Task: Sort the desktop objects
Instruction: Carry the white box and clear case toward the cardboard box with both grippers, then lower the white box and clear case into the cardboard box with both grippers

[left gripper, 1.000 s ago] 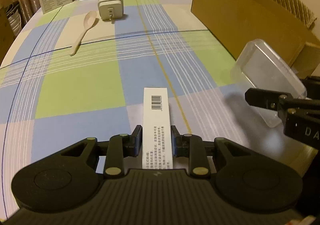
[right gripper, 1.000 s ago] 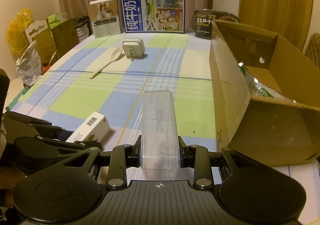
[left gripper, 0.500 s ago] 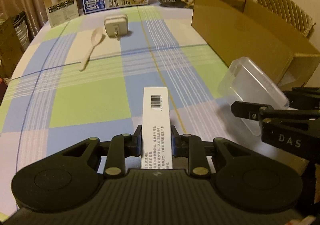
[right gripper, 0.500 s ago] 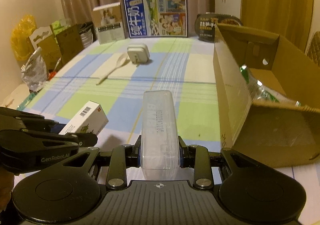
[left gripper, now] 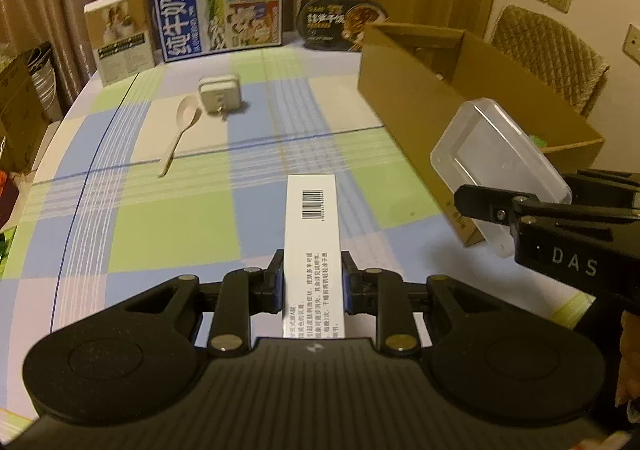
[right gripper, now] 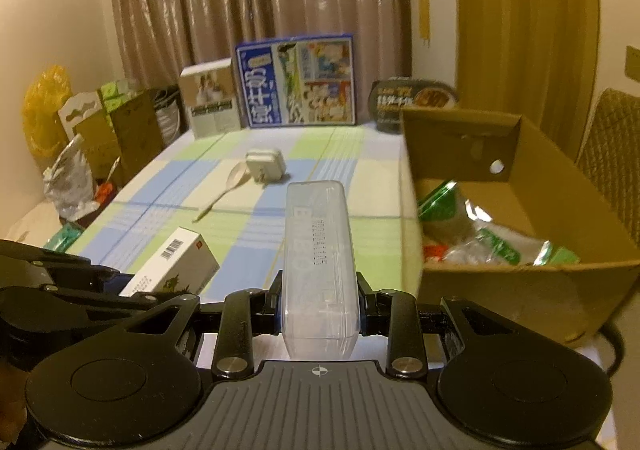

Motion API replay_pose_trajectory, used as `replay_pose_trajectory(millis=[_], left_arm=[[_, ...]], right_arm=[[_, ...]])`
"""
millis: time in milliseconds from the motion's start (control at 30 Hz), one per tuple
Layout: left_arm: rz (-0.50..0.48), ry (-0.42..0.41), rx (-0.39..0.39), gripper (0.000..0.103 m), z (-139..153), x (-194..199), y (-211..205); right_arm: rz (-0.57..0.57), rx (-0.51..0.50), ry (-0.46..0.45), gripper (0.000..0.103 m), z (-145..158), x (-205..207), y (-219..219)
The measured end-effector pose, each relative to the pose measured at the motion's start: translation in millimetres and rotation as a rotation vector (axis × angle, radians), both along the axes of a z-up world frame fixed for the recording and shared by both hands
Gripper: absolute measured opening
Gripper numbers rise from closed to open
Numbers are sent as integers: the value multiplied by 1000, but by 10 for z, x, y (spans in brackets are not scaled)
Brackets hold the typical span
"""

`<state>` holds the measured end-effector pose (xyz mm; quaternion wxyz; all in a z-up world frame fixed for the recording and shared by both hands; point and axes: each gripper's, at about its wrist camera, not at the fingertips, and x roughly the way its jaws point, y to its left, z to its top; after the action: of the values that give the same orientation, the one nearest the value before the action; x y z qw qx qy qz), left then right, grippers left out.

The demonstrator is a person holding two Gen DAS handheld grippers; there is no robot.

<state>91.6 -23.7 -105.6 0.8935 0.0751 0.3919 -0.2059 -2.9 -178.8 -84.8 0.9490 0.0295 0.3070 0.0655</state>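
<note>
1. Checked tablecloth (left gripper: 168, 218) covers table.
2. Blue milk carton box (left gripper: 218, 6), small photo box (left gripper: 120, 36) upright at far edge.
3. Brown curtains (right gripper: 240, 2) behind.
4. Woven chair (left gripper: 548, 54) beside table.

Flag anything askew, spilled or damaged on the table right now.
Nothing spilled or damaged. The spoon lies loose against the white charger, still unsorted. Both grippers hold cleanly: left gripper on the white box, right gripper on the clear case.
</note>
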Motion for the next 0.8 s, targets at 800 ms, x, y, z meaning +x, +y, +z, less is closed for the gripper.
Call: replay_pose_trajectory(millis=[800], left_arm=[[-152,-47,-132,21,623,80,-1151]], right_arm=[[-208,-58,-83,28,440,-64,-1216]])
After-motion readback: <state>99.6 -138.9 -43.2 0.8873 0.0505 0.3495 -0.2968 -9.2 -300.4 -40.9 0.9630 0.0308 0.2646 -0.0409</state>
